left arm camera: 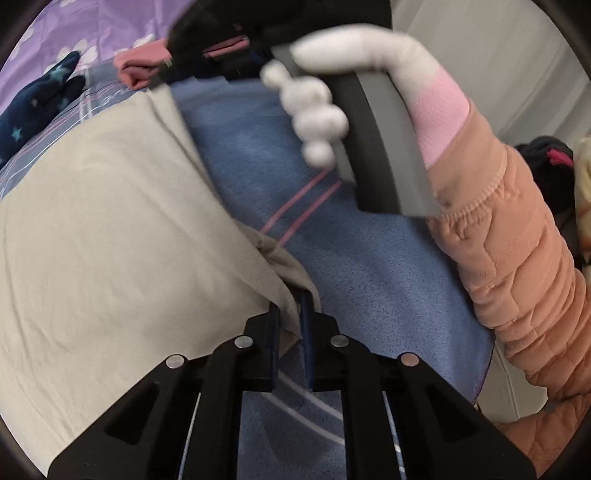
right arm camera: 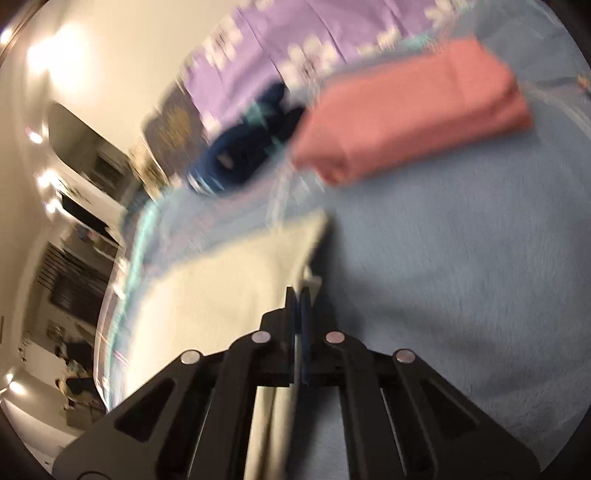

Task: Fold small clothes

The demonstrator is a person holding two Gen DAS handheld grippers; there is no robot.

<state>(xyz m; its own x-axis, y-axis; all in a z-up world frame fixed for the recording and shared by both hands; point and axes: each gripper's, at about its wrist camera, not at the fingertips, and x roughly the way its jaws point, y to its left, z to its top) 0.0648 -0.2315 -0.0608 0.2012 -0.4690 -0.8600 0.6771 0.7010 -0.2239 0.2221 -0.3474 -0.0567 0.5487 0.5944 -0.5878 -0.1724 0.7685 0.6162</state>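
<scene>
A cream garment [left arm camera: 103, 221] lies spread on a blue blanket [left arm camera: 369, 277]. My left gripper [left arm camera: 290, 306] is shut on a corner of the cream garment at its right edge. My right gripper [right arm camera: 297, 295] is shut on another edge of the same cream garment [right arm camera: 221, 288]; this view is blurred. In the left wrist view the right gripper's grey body [left arm camera: 380, 140] shows above, held by a white-gloved hand [left arm camera: 317, 110].
A folded pink garment [right arm camera: 410, 110] lies on the blanket [right arm camera: 461, 258] beyond the cream one and shows small in the left wrist view [left arm camera: 136, 70]. A dark blue starred garment [left arm camera: 33, 107] lies by a purple flowered sheet [left arm camera: 74, 33]. A peach quilted sleeve [left arm camera: 517, 251] is at right.
</scene>
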